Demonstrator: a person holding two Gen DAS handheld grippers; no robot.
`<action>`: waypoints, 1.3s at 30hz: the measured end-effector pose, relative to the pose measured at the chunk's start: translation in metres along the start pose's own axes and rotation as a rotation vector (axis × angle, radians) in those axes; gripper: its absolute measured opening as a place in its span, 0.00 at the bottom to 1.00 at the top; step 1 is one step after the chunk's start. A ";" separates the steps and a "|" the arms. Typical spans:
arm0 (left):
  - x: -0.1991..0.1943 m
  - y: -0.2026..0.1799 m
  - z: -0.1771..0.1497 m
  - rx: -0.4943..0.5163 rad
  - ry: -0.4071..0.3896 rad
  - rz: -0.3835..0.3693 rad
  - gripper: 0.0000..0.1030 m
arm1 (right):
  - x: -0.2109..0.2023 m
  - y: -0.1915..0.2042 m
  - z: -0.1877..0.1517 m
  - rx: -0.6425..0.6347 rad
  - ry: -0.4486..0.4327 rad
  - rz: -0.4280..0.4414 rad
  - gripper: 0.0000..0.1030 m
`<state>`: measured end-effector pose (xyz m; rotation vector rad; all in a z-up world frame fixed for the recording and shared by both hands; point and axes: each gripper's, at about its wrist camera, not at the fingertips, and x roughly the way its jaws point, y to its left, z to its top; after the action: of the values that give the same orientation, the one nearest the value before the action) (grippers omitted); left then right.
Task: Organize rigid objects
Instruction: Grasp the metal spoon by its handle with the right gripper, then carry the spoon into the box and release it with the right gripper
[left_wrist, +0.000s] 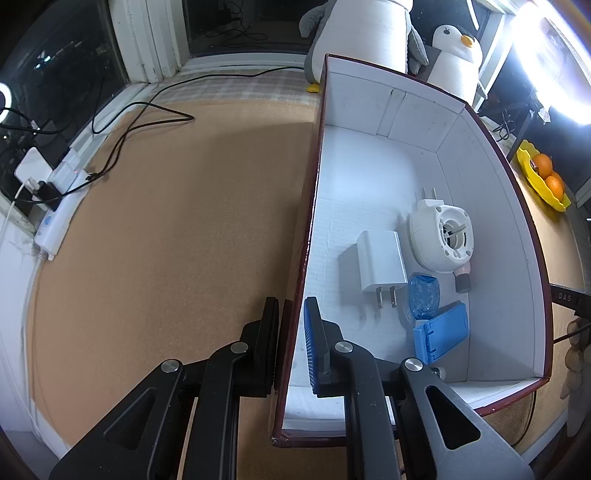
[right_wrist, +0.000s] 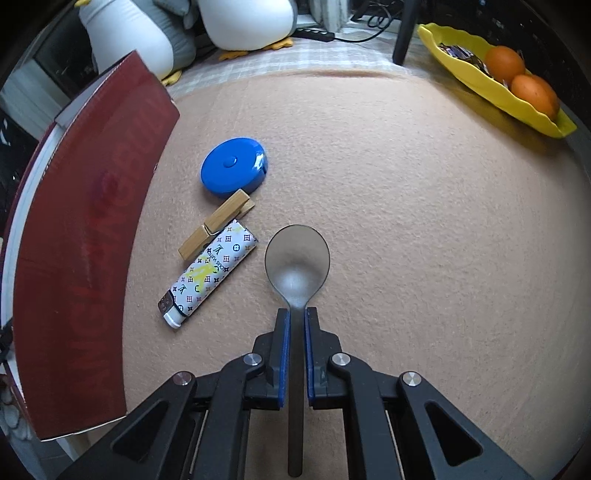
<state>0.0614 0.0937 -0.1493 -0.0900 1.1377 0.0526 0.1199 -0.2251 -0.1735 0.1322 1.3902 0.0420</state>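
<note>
Gripping the spoon (right_wrist: 297, 273) by its slim handle, my right jaws (right_wrist: 294, 321) sit nearly shut on it, its dull grey bowl lying just ahead of the tips on the tan bench (right_wrist: 406, 221). Pickup looks like the step in hand; next comes a clean lift and a carry left over the red wall into the box (right_wrist: 92, 221). To the left of the jaws wait a patterned lighter (right_wrist: 210, 273), a wooden clothespin (right_wrist: 216, 229) and, further on, a blue tape measure (right_wrist: 233, 164). My left jaws (left_wrist: 291, 306) pinch the box's near wall, steadying it; beyond, inside, lie a white charger (left_wrist: 380, 260) and a blue stand (left_wrist: 441, 332).
</note>
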 end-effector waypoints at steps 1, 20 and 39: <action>0.000 0.000 0.000 0.000 0.000 0.000 0.12 | -0.003 -0.002 -0.002 0.004 -0.006 0.003 0.07; -0.003 0.000 -0.002 -0.024 -0.011 0.015 0.12 | -0.100 0.063 0.014 -0.146 -0.255 0.097 0.07; -0.004 -0.002 -0.001 -0.039 -0.016 0.049 0.12 | -0.115 0.164 0.020 -0.384 -0.277 0.248 0.07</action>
<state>0.0585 0.0913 -0.1459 -0.0963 1.1230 0.1188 0.1270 -0.0759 -0.0385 -0.0117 1.0611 0.4780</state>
